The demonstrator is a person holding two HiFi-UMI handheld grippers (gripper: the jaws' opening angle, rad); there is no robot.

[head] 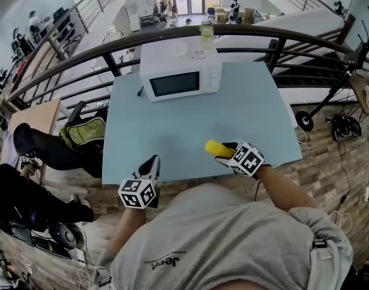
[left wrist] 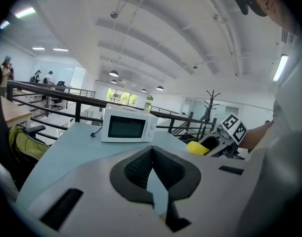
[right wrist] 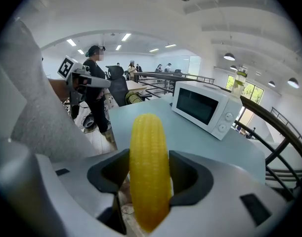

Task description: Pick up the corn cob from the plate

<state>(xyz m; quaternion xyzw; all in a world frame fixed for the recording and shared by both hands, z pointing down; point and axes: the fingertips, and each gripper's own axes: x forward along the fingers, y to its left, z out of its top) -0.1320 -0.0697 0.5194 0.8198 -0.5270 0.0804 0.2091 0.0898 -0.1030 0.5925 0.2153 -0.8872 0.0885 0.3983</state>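
Note:
The yellow corn cob (right wrist: 149,167) stands clamped between the dark pads of my right gripper (right wrist: 149,179), which is shut on it. In the head view the corn cob (head: 218,148) sticks out leftward from the right gripper (head: 225,152) over the front right part of the pale blue table (head: 172,132). My left gripper (head: 154,162) hovers at the table's front edge, its jaws shut with nothing between them (left wrist: 151,169). From the left gripper view, the corn cob (left wrist: 197,147) shows in the right gripper (left wrist: 214,145). No plate is in view.
A white microwave (head: 180,72) stands at the table's back, with a bottle (head: 206,32) on top. A dark railing (head: 281,36) curves behind the table. A chair with a green backpack (head: 83,132) stands left of the table.

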